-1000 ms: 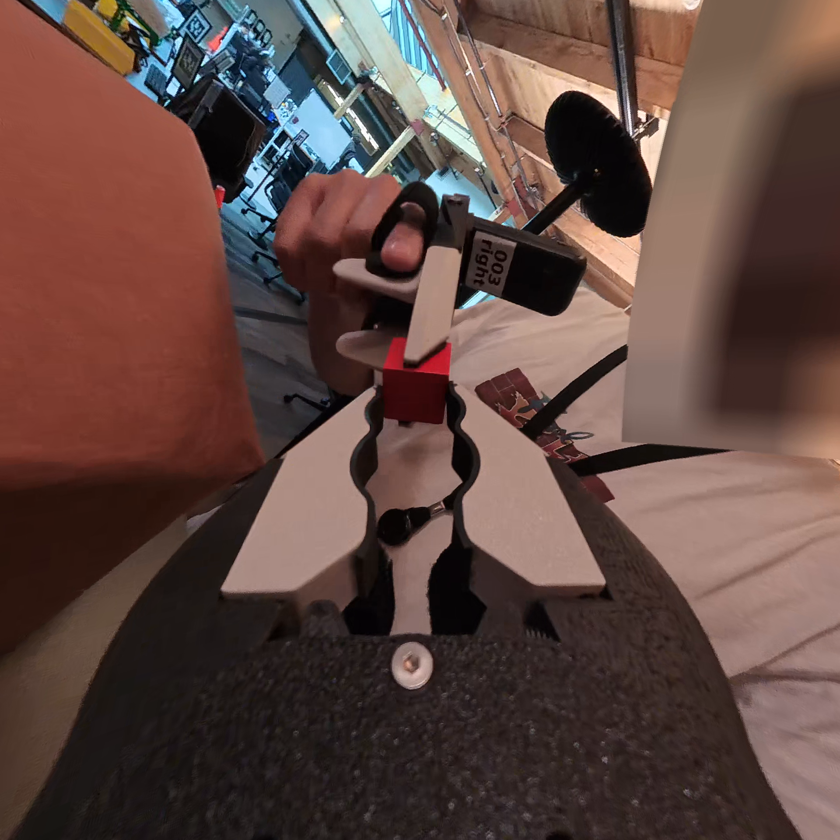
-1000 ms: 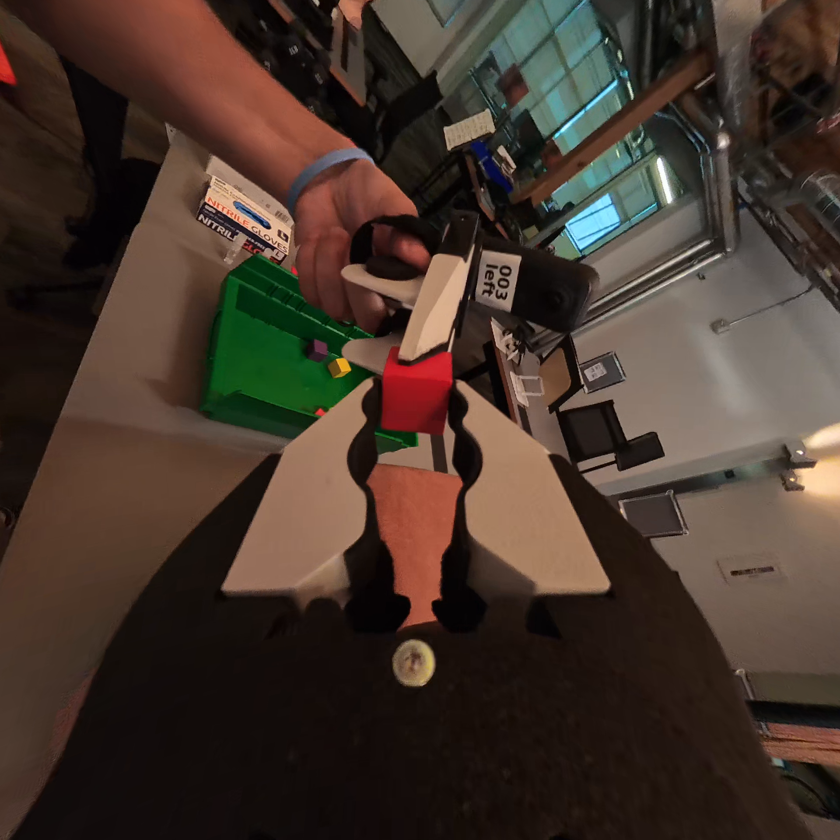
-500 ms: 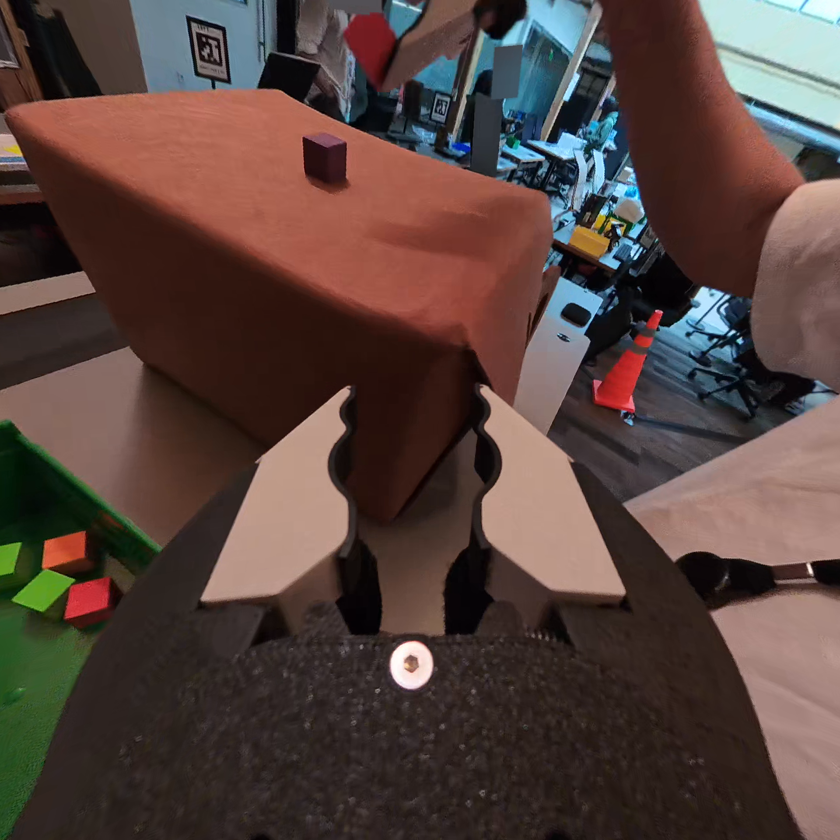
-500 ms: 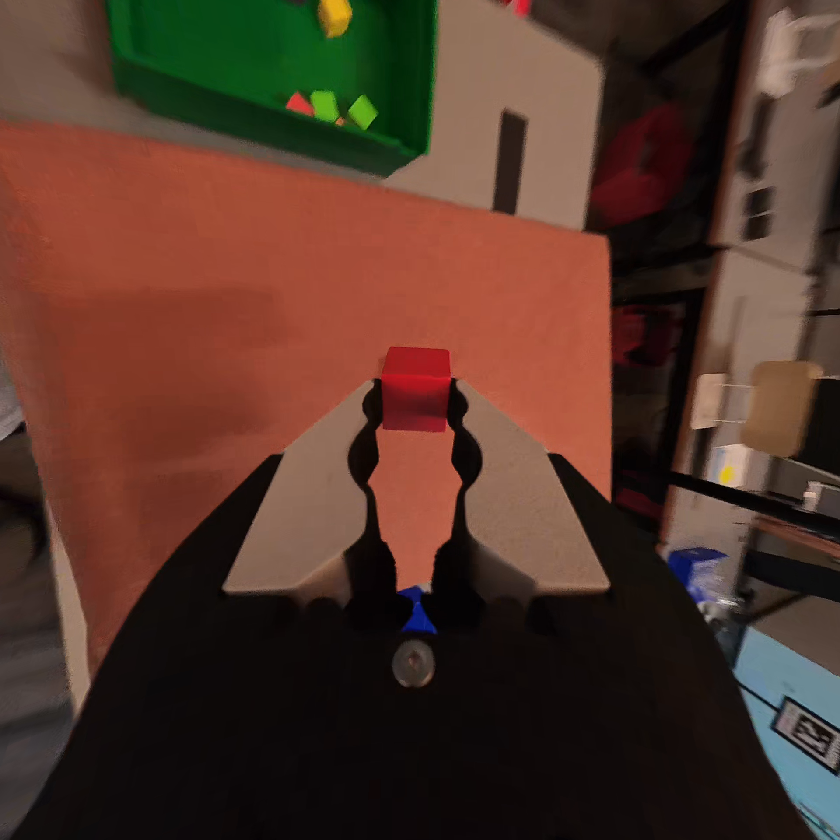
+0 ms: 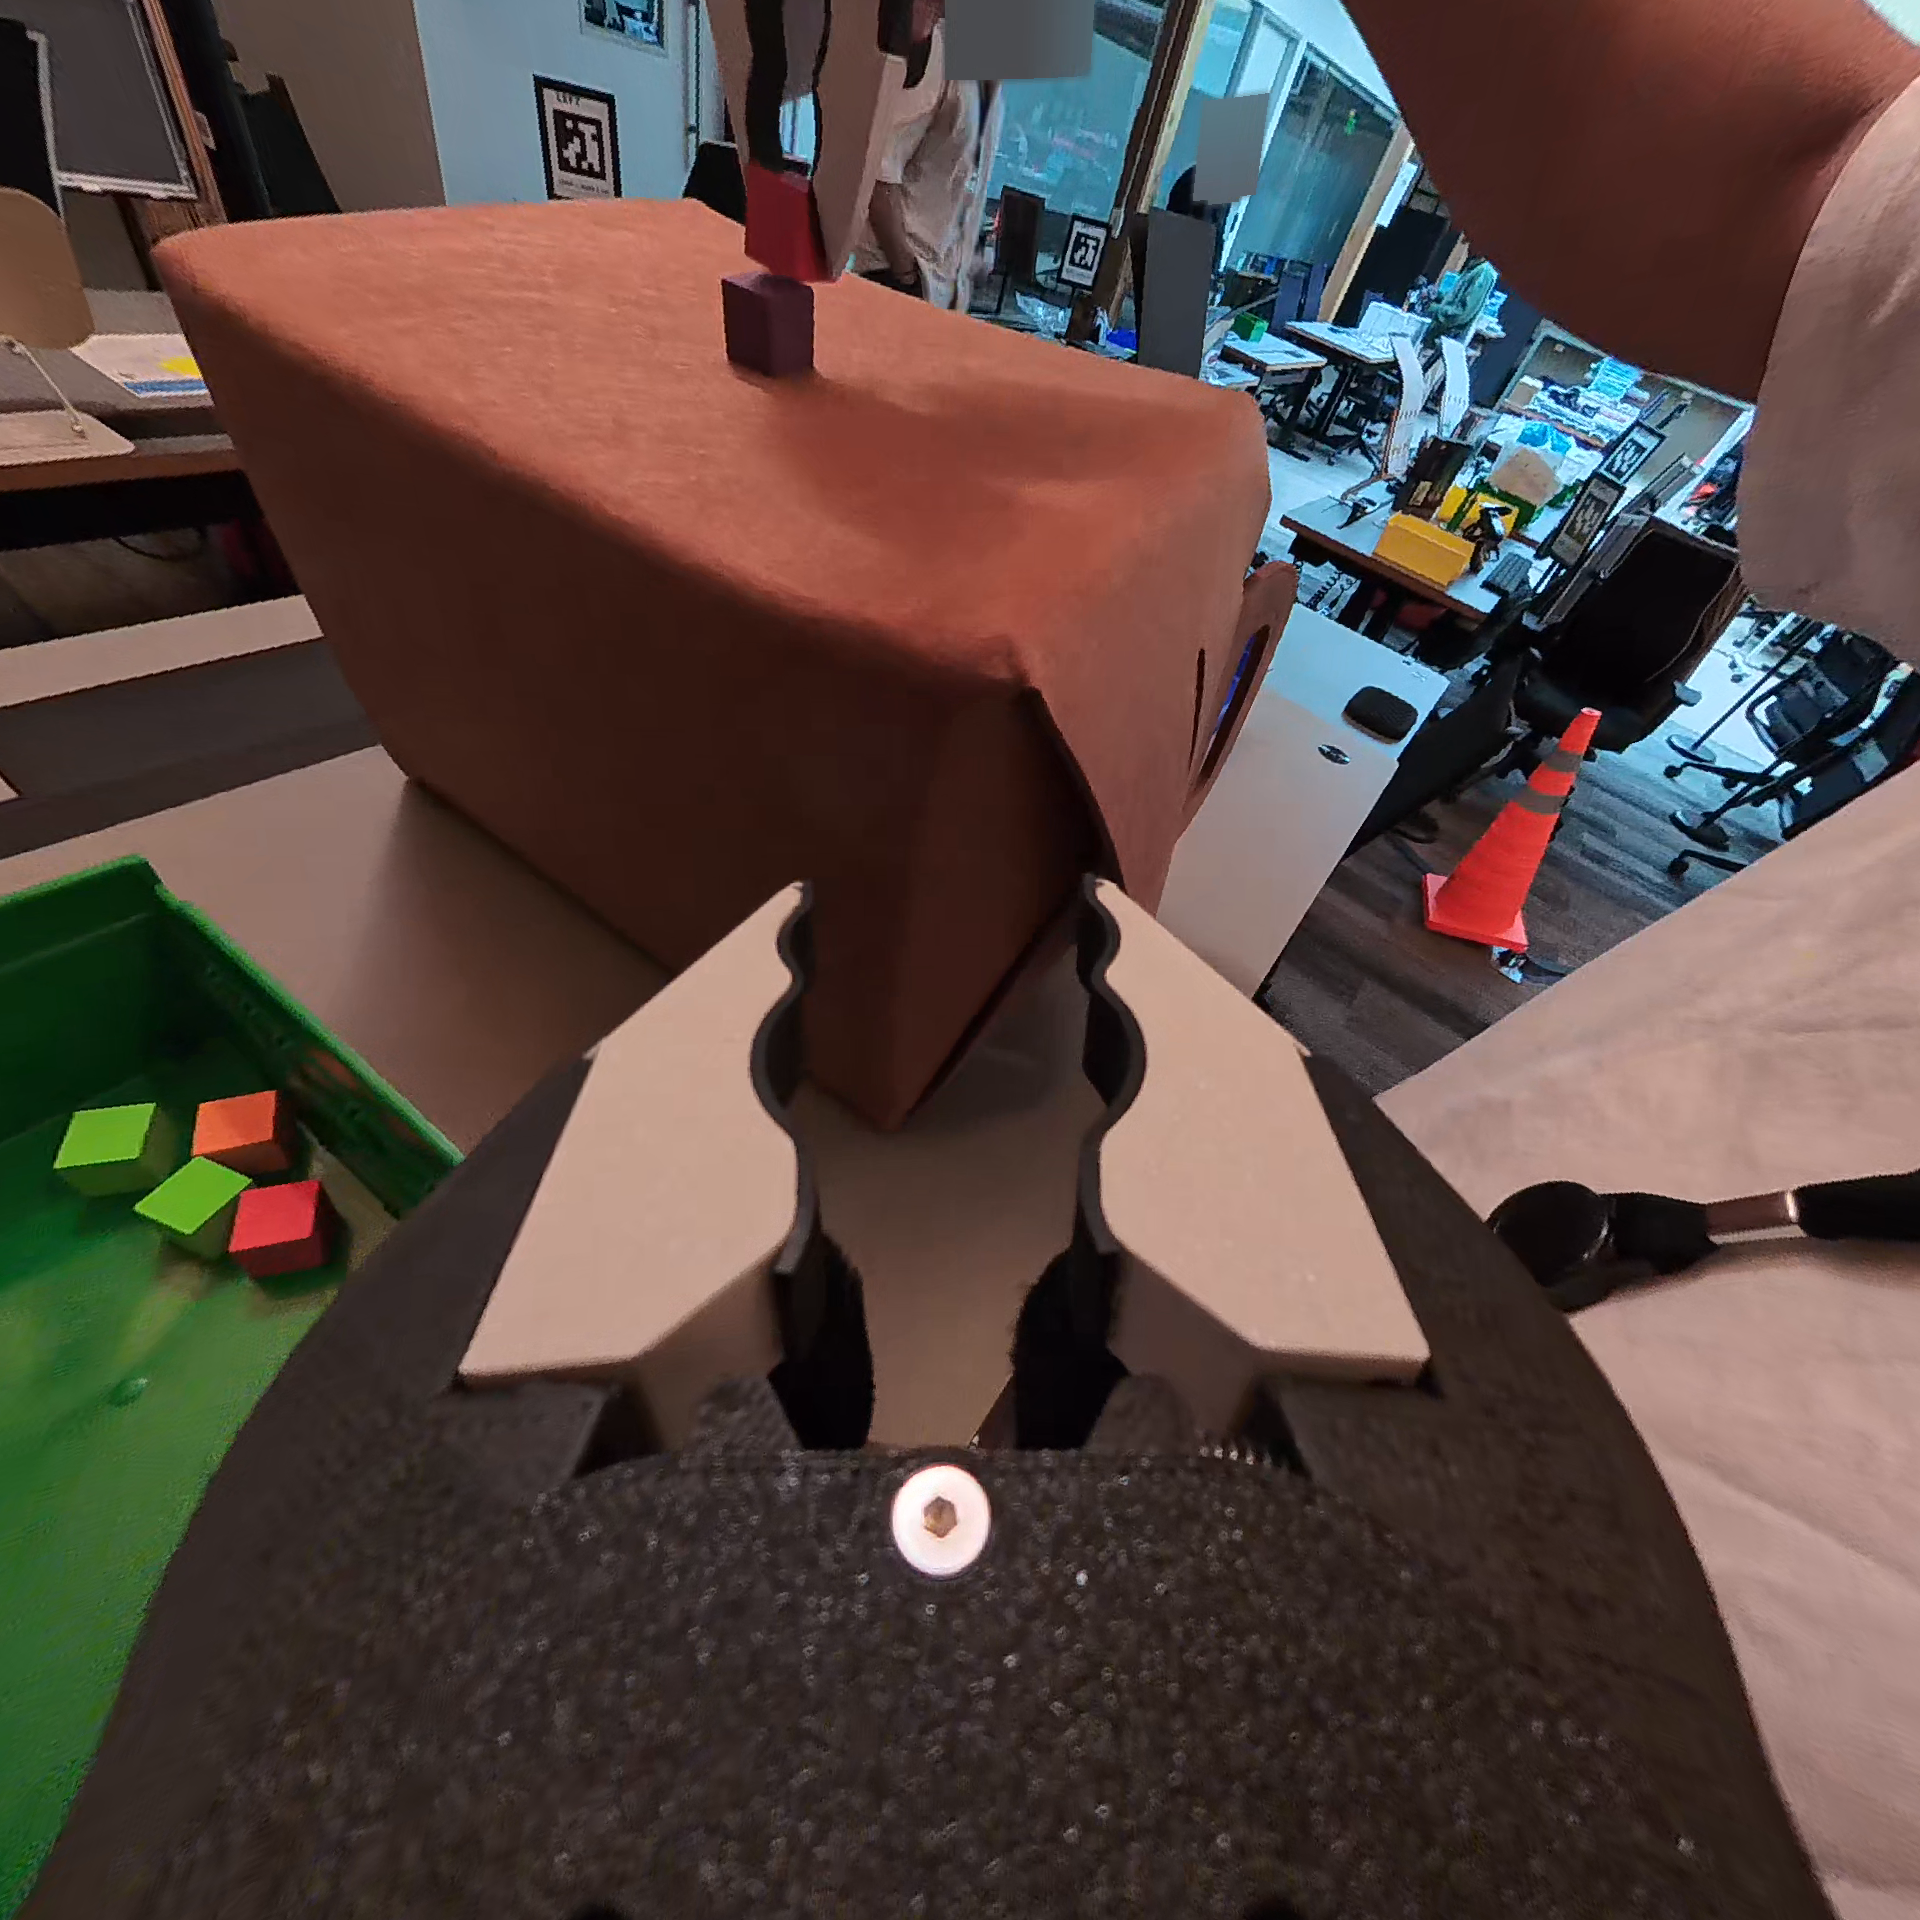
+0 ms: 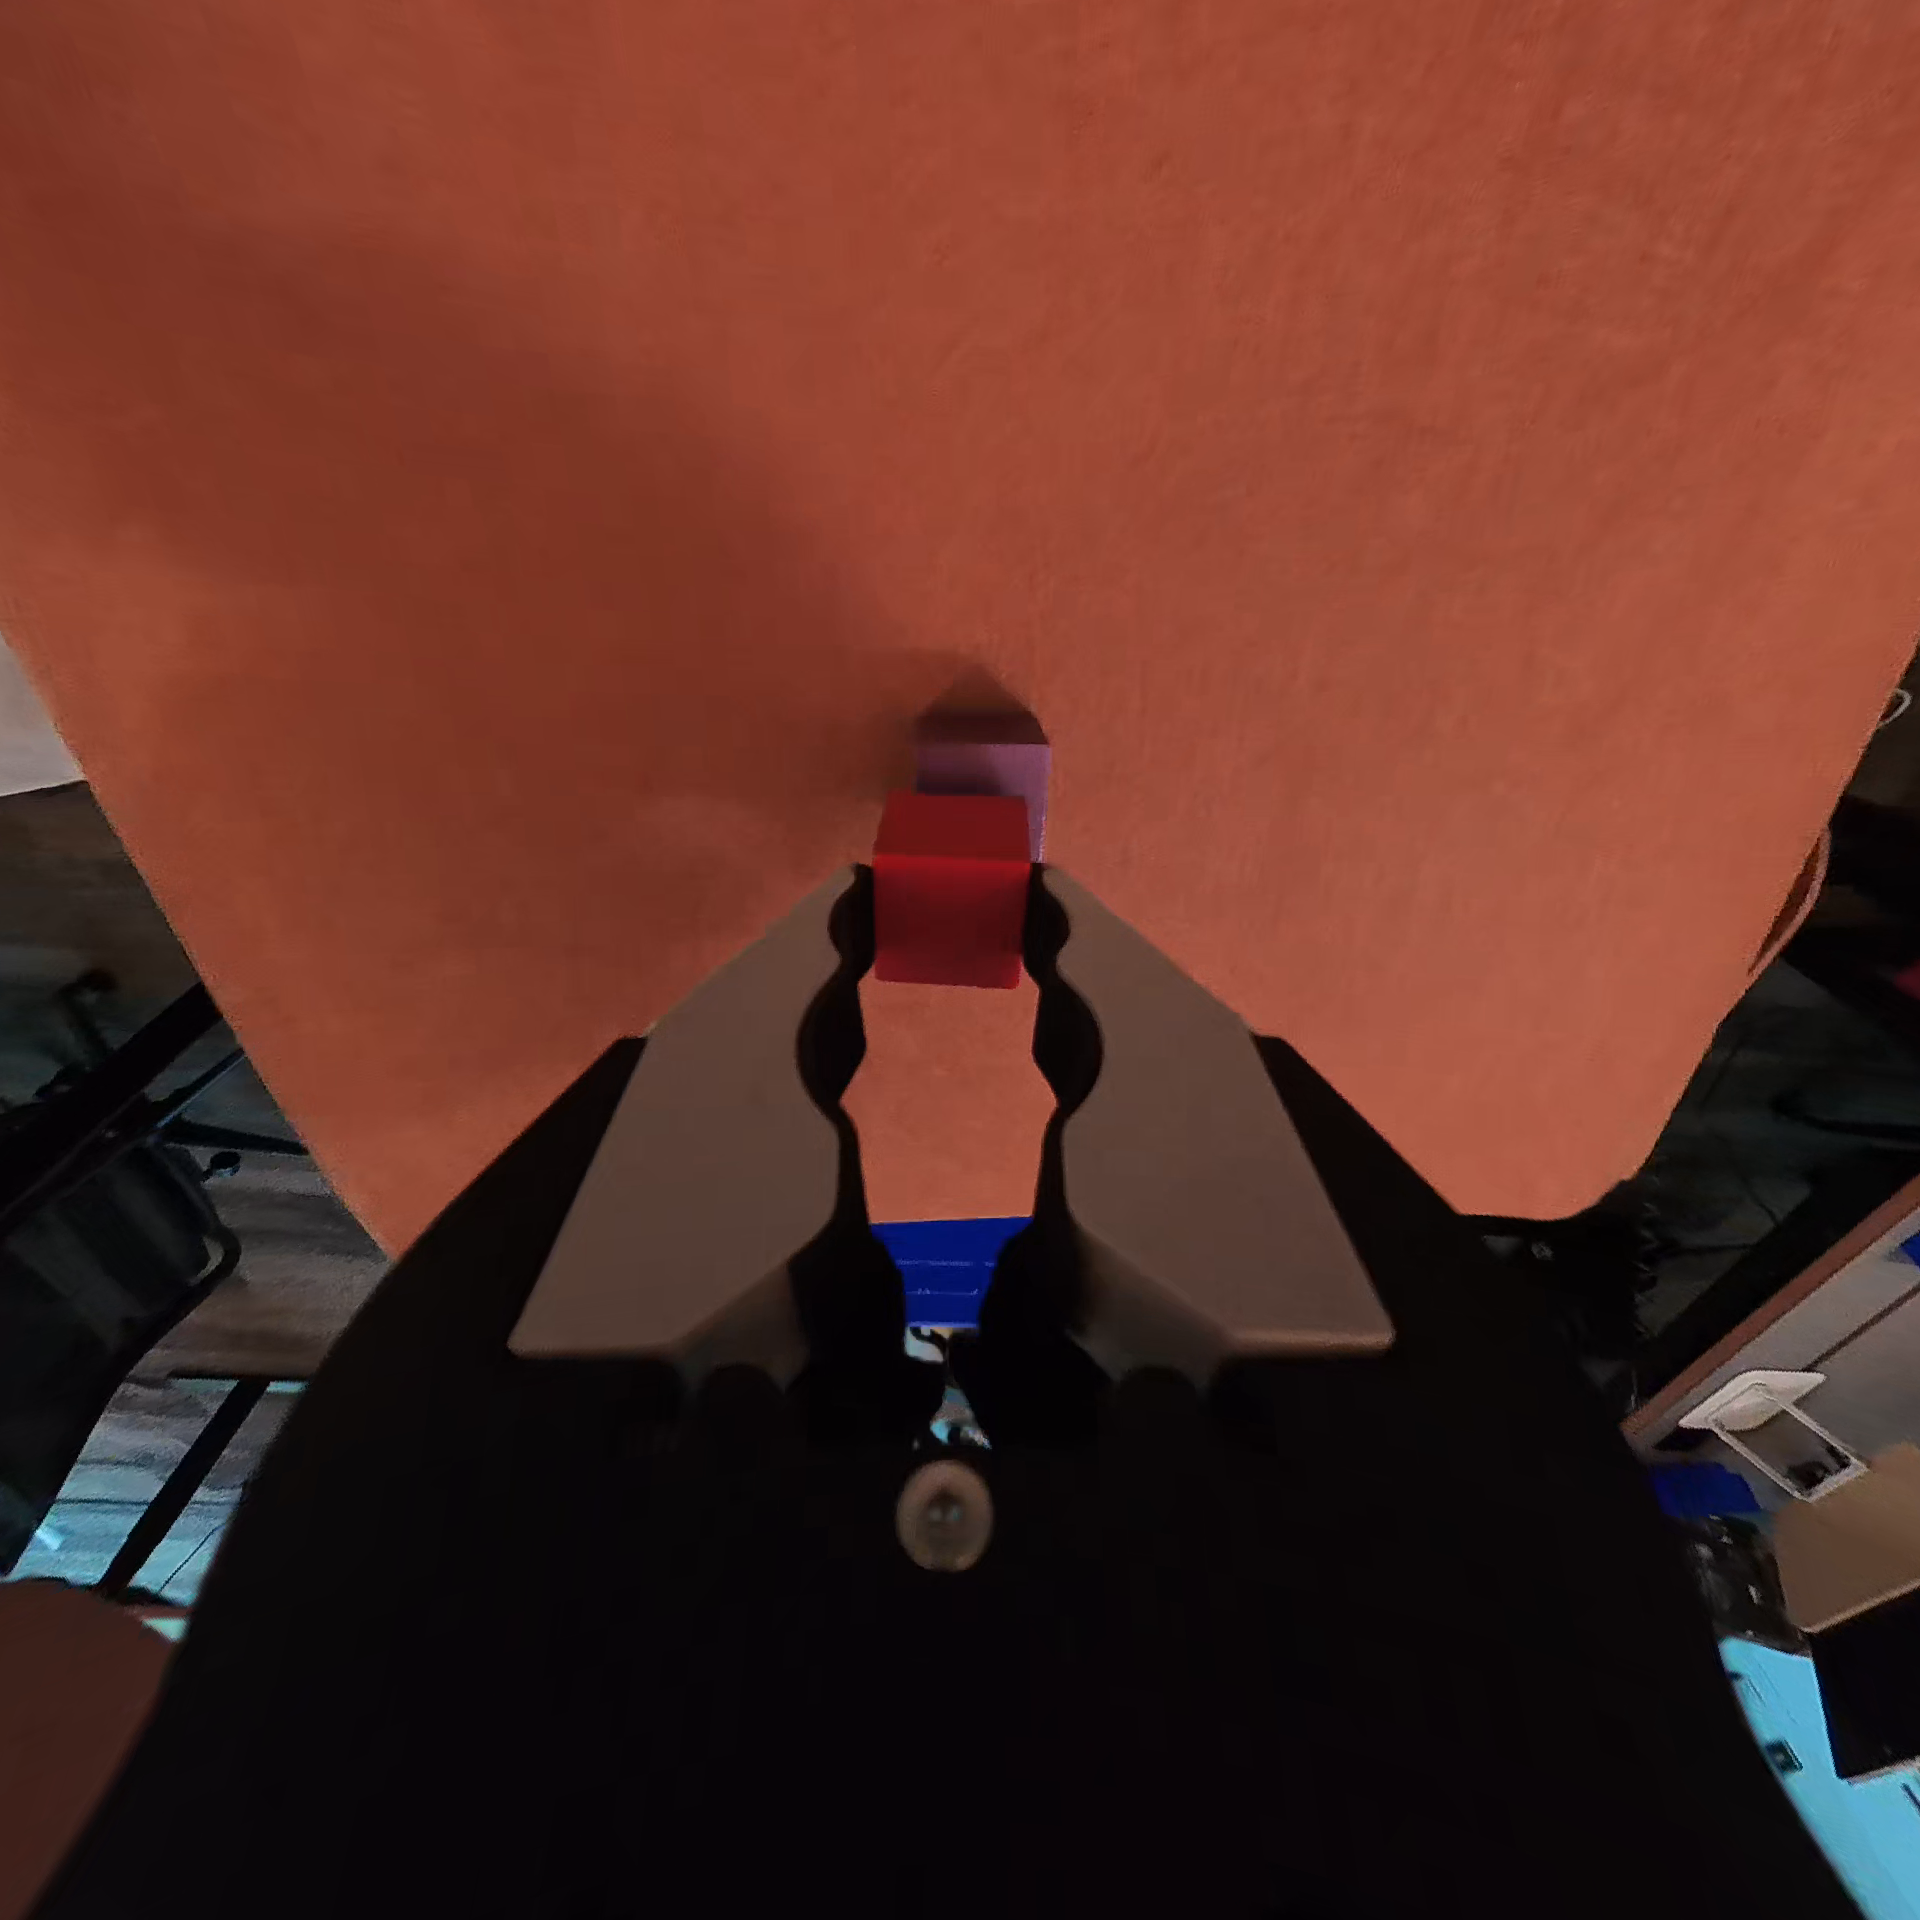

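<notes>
My right gripper (image 6: 948, 883) is shut on a red cube (image 6: 948, 894) and holds it just above a purple cube (image 6: 987, 771) that sits on a box draped in rust-orange cloth (image 6: 1039, 364). In the left wrist view the red cube (image 5: 781, 229) hangs in the right gripper (image 5: 795, 223) right over the purple cube (image 5: 767, 324) on the cloth-covered box (image 5: 675, 520). My left gripper (image 5: 943, 940) is open and empty, low in front of the box's near corner, over the grey table (image 5: 436, 935).
A green bin (image 5: 114, 966) at the left holds two green cubes, an orange cube (image 5: 241, 1130) and a red cube (image 5: 278, 1226). A person's arm (image 5: 1621, 156) reaches over from the upper right. An orange traffic cone (image 5: 1507, 852) stands on the floor beyond the table edge.
The left gripper let go of the red cube and drew back low by the bin. The right gripper carried the red cube over the cloth box and lowered it onto the purple cube.
</notes>
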Tool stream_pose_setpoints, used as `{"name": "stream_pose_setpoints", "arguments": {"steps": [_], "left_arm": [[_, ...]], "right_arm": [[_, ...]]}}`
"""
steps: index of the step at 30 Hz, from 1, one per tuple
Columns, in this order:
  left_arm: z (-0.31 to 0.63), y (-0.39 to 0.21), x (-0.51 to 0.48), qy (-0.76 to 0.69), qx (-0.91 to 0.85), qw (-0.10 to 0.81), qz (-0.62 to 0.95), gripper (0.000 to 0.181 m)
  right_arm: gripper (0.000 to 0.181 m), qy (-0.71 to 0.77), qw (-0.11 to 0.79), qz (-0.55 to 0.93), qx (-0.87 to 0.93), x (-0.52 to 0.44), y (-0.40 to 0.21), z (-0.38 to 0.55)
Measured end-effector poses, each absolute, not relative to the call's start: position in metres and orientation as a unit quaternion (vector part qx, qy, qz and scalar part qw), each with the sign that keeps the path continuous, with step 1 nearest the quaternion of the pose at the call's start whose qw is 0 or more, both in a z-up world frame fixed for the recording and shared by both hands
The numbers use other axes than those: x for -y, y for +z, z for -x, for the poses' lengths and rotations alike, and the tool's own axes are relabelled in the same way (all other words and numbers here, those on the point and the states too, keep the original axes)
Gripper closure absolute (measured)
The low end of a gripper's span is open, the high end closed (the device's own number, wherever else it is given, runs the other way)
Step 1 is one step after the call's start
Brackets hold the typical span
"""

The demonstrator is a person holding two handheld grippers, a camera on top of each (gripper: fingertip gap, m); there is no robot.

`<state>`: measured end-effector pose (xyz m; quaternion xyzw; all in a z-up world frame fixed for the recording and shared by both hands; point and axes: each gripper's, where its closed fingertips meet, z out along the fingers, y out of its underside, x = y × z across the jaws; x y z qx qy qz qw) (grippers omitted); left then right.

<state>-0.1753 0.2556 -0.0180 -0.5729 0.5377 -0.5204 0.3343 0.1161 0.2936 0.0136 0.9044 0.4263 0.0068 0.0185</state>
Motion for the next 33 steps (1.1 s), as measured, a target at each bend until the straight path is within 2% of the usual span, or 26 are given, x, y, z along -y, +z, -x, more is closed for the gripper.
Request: {"name": "stream_pose_setpoints", "arguments": {"steps": [33], "left_arm": [[0.176,-0.023,-0.252,-0.519,-0.552,0.333,0.561,0.131]], "right_arm": [[0.154,-0.007,0.046,-0.903,-0.428,-0.298,0.002,-0.115]]}}
